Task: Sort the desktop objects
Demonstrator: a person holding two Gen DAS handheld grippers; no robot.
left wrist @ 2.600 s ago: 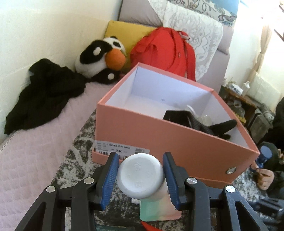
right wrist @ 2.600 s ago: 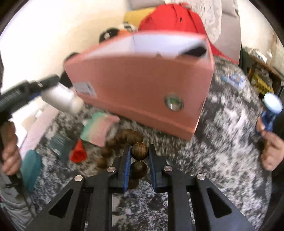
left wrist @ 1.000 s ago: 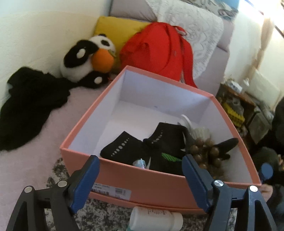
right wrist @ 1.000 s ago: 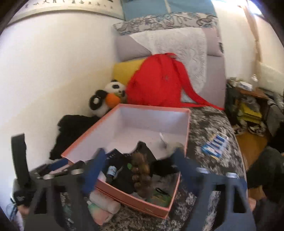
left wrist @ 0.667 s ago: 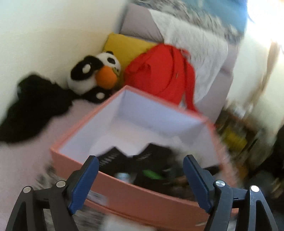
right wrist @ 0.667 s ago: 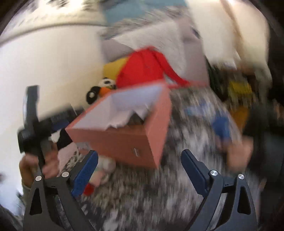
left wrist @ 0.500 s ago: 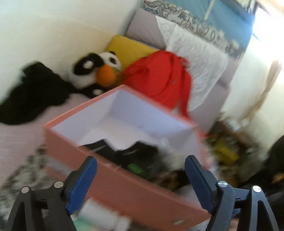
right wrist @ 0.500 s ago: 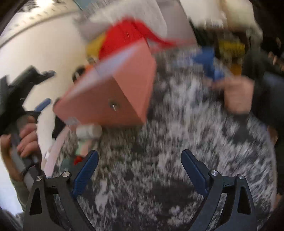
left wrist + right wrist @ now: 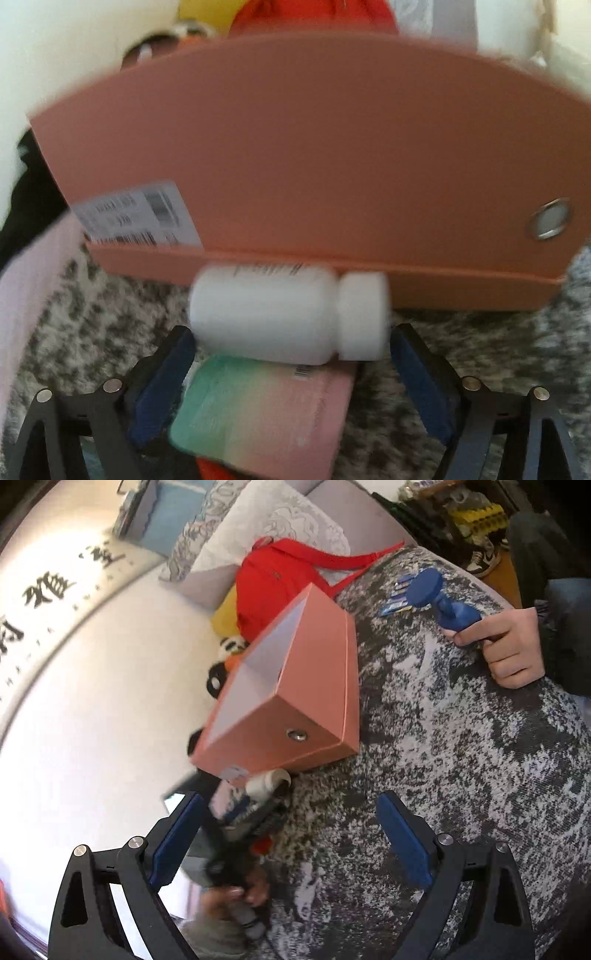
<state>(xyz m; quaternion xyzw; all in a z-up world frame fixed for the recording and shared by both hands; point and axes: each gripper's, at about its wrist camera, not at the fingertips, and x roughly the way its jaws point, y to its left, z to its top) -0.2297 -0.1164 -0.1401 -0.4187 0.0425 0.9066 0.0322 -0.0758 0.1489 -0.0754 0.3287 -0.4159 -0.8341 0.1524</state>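
Bottle (image 9: 288,314) lies on rug against box (image 9: 314,147), between our left claw (image 9: 288,373) pads; claw lowered, still opening, not gripping. Right claw (image 9: 291,834) spread, empty since dropping beads.

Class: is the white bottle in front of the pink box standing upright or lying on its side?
Lying on its side: the white bottle stretches sideways, cap pointing right.

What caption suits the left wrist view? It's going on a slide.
Left tool, opening, straddles a white bottle lying on its side against the pink box.
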